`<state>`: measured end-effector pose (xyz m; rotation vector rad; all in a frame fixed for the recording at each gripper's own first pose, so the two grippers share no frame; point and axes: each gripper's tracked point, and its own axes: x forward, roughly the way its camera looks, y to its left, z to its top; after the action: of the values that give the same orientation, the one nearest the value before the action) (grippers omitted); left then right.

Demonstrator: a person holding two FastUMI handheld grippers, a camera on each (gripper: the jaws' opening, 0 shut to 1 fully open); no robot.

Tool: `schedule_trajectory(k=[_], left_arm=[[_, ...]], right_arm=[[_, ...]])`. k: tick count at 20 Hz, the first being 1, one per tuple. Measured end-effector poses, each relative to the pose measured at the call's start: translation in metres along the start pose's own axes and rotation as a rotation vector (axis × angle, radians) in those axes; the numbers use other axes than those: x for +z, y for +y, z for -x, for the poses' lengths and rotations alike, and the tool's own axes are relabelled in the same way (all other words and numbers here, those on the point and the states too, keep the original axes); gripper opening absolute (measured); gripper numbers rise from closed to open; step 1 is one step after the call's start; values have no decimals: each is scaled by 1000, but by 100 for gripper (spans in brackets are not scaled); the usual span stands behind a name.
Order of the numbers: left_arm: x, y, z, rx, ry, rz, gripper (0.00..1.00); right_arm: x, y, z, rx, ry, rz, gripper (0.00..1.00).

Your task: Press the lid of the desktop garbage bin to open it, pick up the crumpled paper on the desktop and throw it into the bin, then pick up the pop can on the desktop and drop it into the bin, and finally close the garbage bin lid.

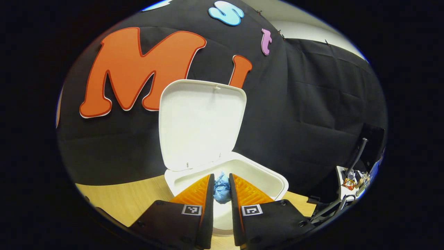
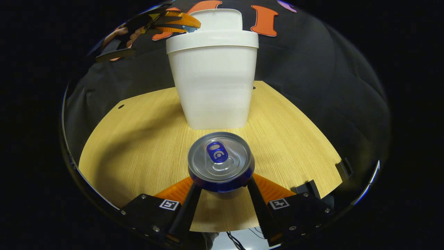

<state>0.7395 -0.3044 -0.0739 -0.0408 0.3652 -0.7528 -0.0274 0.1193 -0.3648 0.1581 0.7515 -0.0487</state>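
Observation:
The white desktop bin (image 1: 274,182) stands open, its lid (image 1: 201,121) tilted up behind it. My left gripper (image 1: 222,180) hovers over the opening, shut on the blue crumpled paper (image 1: 222,190). In the right gripper view the bin (image 2: 215,83) stands at the far side of the wooden table, and the left gripper (image 2: 192,24) hangs above its rim with a bit of the blue paper (image 2: 189,30) at its tips. My right gripper (image 2: 221,181) is closed around the blue pop can (image 2: 220,161), which stands upright, silver top showing, with a finger pressing on each side.
The wooden table (image 2: 131,139) has bare surface on both sides of the bin and the can. A small stand with clutter (image 1: 350,178) sits off to the right in the left gripper view. Black cloth walls close the booth behind the bin.

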Motion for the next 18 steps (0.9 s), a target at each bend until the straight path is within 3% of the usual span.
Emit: schedule_trajectory(k=[1, 2, 6, 8, 9, 10, 12, 15, 18], left_arm=[[-1, -1, -2, -2, 0, -3, 30], [-2, -2, -2, -7, 4, -6, 30], [-2, -5, 0, -17, -9, -23, 41], [-2, -8, 1, -23, -11, -36, 55], [-3, -6, 3, -20, -10, -45, 71], [-1, -6, 5, -20, -17, -56, 72], [2, -5, 8, -8, -27, -71, 89], [6, -1, 20, 9, -54, -68, 99], [3, 5, 35, 34, -65, -71, 99]], right_arm=[[0, 1, 0, 2, -1, -2, 75], [0, -1, 0, 0, 1, -4, 79], [4, -2, 2, -3, -7, 3, 79], [7, -5, 4, -5, -12, 1, 79], [8, -6, 5, -5, -13, 2, 75], [11, -8, 4, -4, -12, 5, 79], [15, -9, 6, -4, -16, 7, 79], [22, -13, 10, -11, -31, 9, 79], [30, -20, 15, -25, -35, 23, 79]])
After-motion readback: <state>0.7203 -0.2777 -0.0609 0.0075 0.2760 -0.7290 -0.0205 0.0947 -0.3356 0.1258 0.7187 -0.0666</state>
